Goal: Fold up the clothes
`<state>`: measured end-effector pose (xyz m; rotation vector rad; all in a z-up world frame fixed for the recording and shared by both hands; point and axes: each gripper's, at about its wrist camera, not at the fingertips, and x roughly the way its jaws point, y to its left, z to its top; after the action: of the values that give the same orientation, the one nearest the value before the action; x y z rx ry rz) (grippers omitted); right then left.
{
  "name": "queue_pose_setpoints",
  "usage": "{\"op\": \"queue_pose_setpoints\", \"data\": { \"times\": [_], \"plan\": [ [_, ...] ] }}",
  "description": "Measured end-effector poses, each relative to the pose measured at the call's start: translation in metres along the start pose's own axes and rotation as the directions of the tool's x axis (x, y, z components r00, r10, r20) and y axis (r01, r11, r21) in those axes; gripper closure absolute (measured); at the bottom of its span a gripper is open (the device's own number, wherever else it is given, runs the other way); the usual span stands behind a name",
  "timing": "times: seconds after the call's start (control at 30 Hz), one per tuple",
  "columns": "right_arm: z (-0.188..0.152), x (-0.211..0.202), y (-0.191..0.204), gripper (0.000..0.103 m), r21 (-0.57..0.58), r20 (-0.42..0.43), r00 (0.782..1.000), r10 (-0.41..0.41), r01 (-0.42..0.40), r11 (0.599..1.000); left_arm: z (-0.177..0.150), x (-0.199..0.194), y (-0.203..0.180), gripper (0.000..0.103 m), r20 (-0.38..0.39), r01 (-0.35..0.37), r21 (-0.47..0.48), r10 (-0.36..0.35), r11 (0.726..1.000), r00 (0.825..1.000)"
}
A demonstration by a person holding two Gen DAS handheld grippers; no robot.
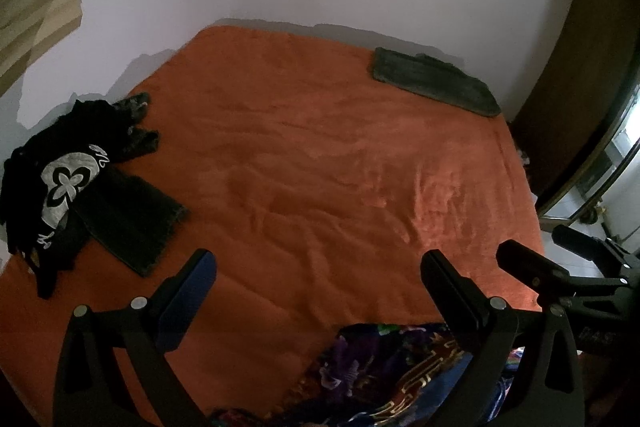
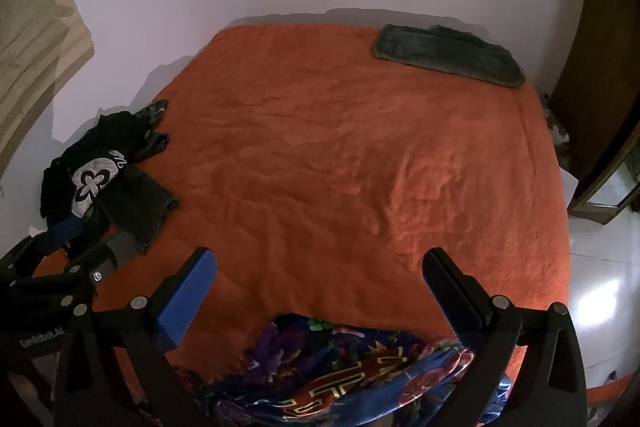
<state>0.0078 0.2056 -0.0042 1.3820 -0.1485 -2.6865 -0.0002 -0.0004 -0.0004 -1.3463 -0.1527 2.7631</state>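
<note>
Both grippers, left gripper (image 1: 318, 269) and right gripper (image 2: 320, 267), gape empty. At nine o'clock a dark clothes heap (image 1: 76, 175) lies unfolded; at six, the patterned garment (image 2: 340, 367) crumpled; at one, a grey piece (image 2: 448, 55) already folded.

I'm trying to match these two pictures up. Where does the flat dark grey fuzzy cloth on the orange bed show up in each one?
Left wrist view: the flat dark grey fuzzy cloth lies at the far right corner of the orange bed, near the wall.
Right wrist view: the same cloth is upper right, at the bed's far edge.
Shared landmark: the black garment with a white flower print at the left edge.
</note>
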Motion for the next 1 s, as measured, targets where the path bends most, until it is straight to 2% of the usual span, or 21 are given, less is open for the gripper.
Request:
{"op": "queue_pose_setpoints", "data": {
  "times": [0.17,0.27,0.47,0.67,1.0],
  "plan": [
    [0.003,-0.002,0.002,0.0,-0.017,-0.001,1.0,-0.022,0.022,1.0,-0.003,0.0,0.0,0.0,0.013,-0.015,0.006,0.015,1.0,1.0],
    [-0.002,-0.001,0.005,0.0,-0.023,0.008,0.999,-0.039,0.039,0.999,0.001,0.003,-0.006,0.0,-0.01,-0.05,0.028,0.05,0.998,0.999],
    [0.002,0.002,0.001,0.0,-0.014,-0.012,0.999,-0.031,0.031,0.999,-0.009,0.006,-0.002,0.001,0.012,-0.025,0.006,0.025,1.0,1.0],
    [-0.003,0.003,0.005,0.0,-0.013,-0.005,0.999,-0.045,0.044,0.999,-0.004,0.003,0.007,0.0,0.002,0.027,-0.007,-0.027,1.0,1.0],
    [0.0,0.004,0.015,0.0,-0.024,-0.002,0.998,-0.06,0.06,0.998,-0.003,0.0,0.006,0.0,0.004,0.016,-0.005,-0.016,1.0,1.0]
  ]
}}
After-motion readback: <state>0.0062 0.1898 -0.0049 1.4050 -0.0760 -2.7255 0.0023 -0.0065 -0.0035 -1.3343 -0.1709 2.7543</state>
